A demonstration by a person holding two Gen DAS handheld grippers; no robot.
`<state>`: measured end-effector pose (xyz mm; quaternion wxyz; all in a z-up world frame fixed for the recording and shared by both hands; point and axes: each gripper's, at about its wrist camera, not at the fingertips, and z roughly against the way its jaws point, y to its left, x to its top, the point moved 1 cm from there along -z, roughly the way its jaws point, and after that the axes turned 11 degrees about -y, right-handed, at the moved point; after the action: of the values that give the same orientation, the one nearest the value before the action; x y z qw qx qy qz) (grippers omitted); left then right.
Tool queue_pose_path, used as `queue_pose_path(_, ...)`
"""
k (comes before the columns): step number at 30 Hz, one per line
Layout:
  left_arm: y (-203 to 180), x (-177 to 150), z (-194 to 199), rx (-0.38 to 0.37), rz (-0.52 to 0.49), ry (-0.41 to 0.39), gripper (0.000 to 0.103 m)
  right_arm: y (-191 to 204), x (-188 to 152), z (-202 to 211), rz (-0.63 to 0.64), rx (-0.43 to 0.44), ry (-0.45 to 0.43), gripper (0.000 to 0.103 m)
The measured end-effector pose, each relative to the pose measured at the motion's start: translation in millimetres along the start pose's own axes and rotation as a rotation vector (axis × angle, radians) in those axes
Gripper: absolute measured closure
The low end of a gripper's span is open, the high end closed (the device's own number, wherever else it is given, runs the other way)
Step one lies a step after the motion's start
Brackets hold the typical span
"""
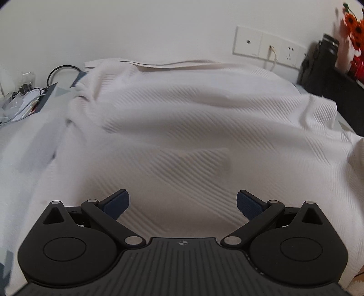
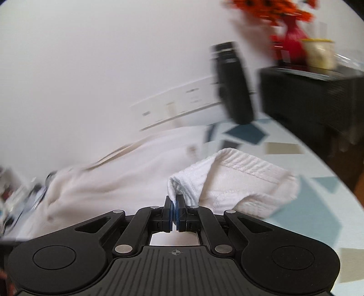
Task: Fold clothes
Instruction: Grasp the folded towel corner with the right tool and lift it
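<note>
**Right gripper pinches a hem of the white garment; left gripper hangs wide above it**

No readable writing or brand shows in either view. The white ribbed garment (image 1: 182, 127) lies spread over the patterned table (image 2: 314, 205), reaching from the near edge back to the wall with its outlet plate (image 1: 268, 45); its long axis cannot be told. The left gripper (image 1: 183, 202) hovers over the cloth, jaws wide and holding nothing. The right gripper (image 2: 175, 210) has its jaws closed on a stitched, folded edge of the garment, which rises off the table to the right of the jaws. Orange flowers (image 2: 268, 9) stand blurred behind.
</note>
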<state>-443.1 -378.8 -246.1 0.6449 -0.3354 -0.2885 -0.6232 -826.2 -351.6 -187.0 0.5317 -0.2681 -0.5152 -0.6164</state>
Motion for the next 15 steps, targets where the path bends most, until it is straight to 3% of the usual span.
queue_pose_path(5,30,1,3,-0.055,-0.004,0.014,0.000,63,-29,-20,0.086,0.078,0.121,0.101)
queue_pose_path(13,60,-1,7,-0.194,-0.071,0.020,0.000,149,-100,-36,0.280,0.101,0.365,0.101)
queue_pose_path(15,66,0,6,-0.229,-0.089,0.021,0.000,168,-115,-34,0.343,0.086,0.390,0.100)
